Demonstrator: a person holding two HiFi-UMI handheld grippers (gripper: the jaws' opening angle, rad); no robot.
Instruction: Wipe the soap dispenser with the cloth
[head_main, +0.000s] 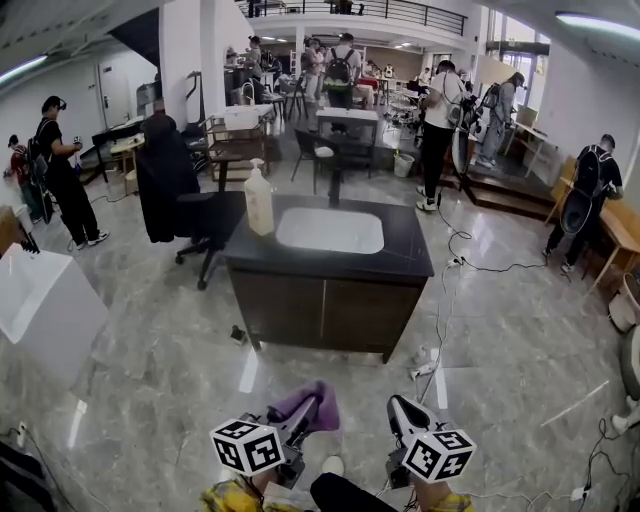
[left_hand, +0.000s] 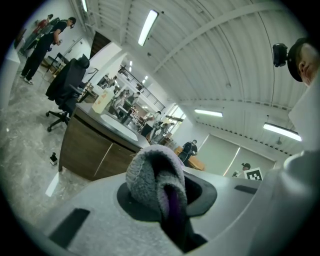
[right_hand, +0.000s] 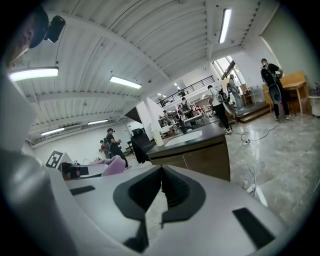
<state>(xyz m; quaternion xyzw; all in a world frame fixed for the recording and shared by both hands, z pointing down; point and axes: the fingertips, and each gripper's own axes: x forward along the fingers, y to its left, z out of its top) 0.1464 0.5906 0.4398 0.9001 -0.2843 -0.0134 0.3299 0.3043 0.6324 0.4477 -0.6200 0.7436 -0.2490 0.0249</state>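
Note:
A cream soap dispenser with a pump top stands on the left end of a dark vanity counter, beside its white sink basin. The counter is well ahead of both grippers. My left gripper is shut on a purple cloth, which bulges grey-purple between the jaws as the cloth in the left gripper view. My right gripper is shut with nothing between its jaws. In the right gripper view the right gripper points toward the counter and the dispenser.
A black office chair draped with a dark coat stands left of the counter. A white sink unit is at the left edge. Cables and a power strip lie on the marble floor to the right. Several people stand farther back.

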